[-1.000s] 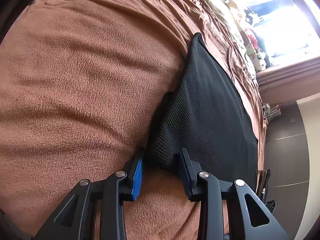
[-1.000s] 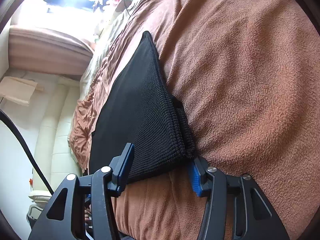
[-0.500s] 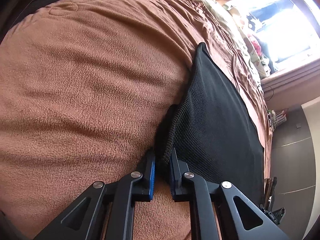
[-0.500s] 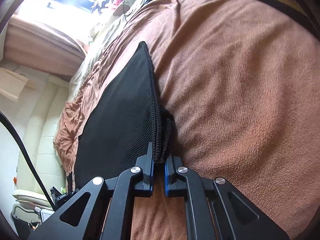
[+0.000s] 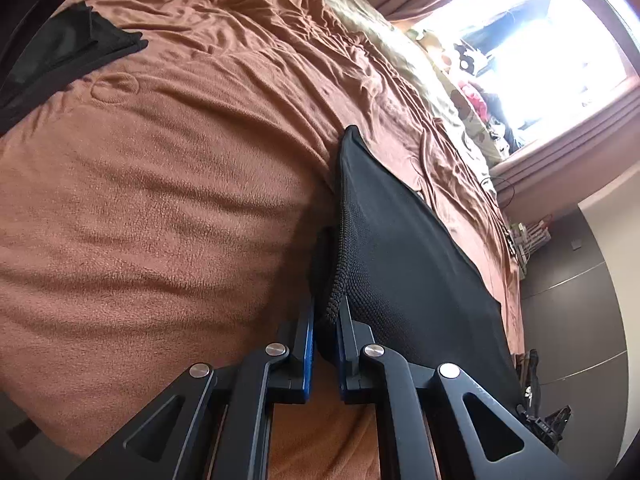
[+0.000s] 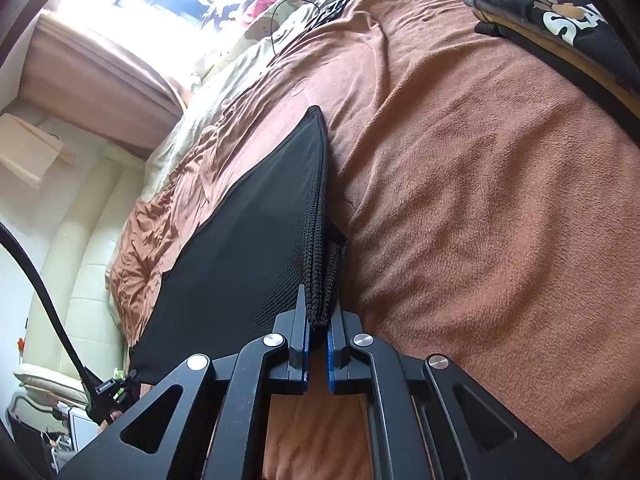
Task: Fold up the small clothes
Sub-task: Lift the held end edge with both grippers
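Observation:
A black knit garment (image 5: pixel 400 248) lies stretched over the brown fleece blanket (image 5: pixel 160 200). My left gripper (image 5: pixel 325 316) is shut on one near corner of its thick knitted edge, which bunches between the blue pads. In the right wrist view the same black garment (image 6: pixel 256 248) runs off to the left, and my right gripper (image 6: pixel 318 312) is shut on its other near corner. Both held corners are raised a little off the blanket. The far tip of the garment rests on the bed.
Another black cloth (image 5: pixel 68 56) lies at the far left of the bed. Folded dark clothes with a printed logo (image 6: pixel 560 12) sit at the right edge. A beige quilt (image 6: pixel 248 48), a thin cable (image 6: pixel 280 20) and a bright window (image 5: pixel 540 40) lie beyond.
Both grippers went from open around the garment's near corners to shut on them. They have since lifted and pulled back, so more of the bed shows.

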Available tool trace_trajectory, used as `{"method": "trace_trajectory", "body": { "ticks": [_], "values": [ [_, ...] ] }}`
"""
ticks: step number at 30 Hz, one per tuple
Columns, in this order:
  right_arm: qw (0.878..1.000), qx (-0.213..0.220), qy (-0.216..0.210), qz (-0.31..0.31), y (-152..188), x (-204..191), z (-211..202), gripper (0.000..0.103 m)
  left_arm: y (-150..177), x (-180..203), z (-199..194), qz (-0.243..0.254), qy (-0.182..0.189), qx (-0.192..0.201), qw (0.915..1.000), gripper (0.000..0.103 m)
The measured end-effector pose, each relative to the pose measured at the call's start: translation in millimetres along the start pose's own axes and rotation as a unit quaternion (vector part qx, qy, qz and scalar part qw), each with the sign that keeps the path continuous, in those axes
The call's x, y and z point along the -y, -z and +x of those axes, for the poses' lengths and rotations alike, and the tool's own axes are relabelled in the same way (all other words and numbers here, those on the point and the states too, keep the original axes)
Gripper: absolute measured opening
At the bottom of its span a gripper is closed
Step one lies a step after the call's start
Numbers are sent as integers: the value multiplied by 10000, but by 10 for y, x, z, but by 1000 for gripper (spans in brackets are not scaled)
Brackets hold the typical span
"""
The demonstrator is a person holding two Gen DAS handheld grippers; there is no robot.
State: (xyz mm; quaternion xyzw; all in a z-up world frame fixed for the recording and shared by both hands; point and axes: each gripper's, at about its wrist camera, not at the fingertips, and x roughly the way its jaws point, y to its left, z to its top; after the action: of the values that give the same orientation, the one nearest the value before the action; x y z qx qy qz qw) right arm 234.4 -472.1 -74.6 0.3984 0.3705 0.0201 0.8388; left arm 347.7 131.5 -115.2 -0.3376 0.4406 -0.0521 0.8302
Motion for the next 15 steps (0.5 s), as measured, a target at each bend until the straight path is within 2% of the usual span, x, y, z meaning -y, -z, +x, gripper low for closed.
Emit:
{"method": "trace_trajectory", "body": {
  "ticks": [15],
  "values": [
    [9999,-106,-2,-101,254,85,-416,2,375,-180,-453,32,259,24,9997,9]
  ]
}}
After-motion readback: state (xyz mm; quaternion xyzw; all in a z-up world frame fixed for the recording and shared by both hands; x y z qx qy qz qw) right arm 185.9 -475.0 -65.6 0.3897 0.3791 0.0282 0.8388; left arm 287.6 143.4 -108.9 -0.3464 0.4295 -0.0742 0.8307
